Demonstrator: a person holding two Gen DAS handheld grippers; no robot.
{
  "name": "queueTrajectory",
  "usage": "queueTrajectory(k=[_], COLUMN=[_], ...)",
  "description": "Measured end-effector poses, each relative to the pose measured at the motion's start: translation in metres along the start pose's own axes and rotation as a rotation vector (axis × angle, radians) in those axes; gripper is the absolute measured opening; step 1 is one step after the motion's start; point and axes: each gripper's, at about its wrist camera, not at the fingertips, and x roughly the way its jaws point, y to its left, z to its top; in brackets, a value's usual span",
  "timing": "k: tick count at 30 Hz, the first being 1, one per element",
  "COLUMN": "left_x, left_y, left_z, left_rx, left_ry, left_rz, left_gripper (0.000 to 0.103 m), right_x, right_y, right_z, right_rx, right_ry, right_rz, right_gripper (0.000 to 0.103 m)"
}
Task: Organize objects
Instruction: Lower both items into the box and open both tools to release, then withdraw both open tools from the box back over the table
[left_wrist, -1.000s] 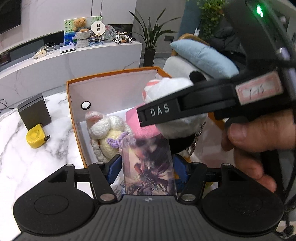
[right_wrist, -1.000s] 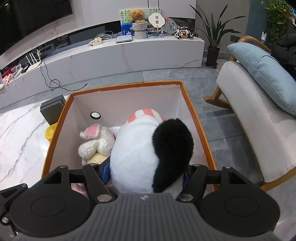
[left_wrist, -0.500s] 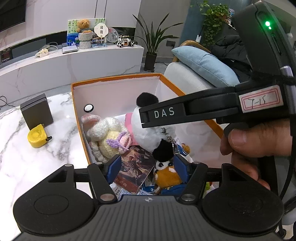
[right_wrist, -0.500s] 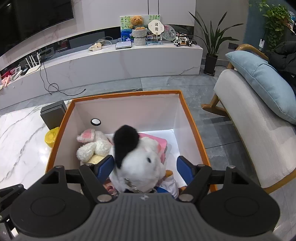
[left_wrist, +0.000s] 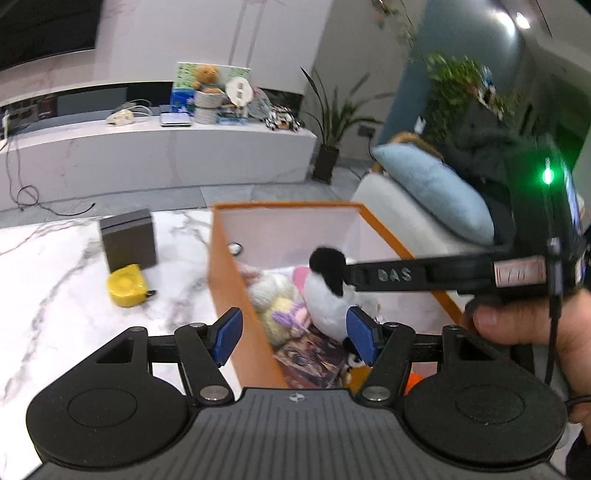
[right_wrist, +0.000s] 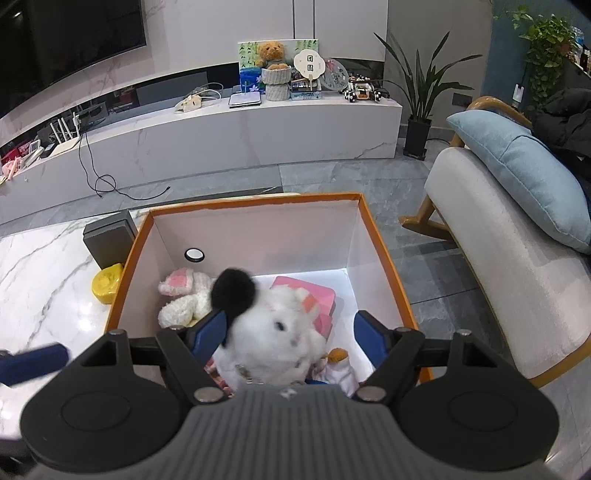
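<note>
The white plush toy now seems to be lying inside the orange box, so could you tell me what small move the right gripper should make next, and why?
Probably lift the right gripper straight up. The white plush toy rests inside the orange box, and the pads appear clear of it.

The white toy (right_wrist: 280, 332) is fluffy plush, in a matt cardboard box (right_wrist: 384, 266). The marble table (right_wrist: 44, 280) shines glossy. Gripper pads (left_wrist: 227, 334) look rubbery.

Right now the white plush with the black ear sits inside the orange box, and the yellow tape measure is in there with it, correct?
Not quite. The white plush with the black ear is inside the orange box, but the yellow tape measure lies outside it, on the marble table beside a dark grey box. The left wrist view shows this.
</note>
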Motion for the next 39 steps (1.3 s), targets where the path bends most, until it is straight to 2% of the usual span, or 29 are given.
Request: queueTrajectory(k=[7, 14, 34, 39], left_x=[-0.015, -0.02, -0.048, -0.051], left_y=[0.035, 0.065, 0.136, 0.158], left_z=[-0.004, -0.02, -0.037, -0.041], left_rx=[-0.02, 0.006, -0.059, -0.076], left_ry=[0.014, 0.091, 0.122, 0.136], left_rz=[0.068, 0.131, 0.222, 0.287], left_gripper=[0.074, 0.076, 0.078, 0.079], right_x=[0.001, -0.005, -0.02, -0.009], right_y=[0.011, 0.034, 0.146, 0.177], right_z=[0.001, 0.004, 0.002, -0.003], right_rx=[-0.015, -0.033, -0.122, -0.136], right_ry=[-0.003, -0.023, -0.115, -0.108], right_rz=[0.0, 0.012, 0.121, 0.157], right_gripper=[0.078, 0.078, 0.078, 0.078])
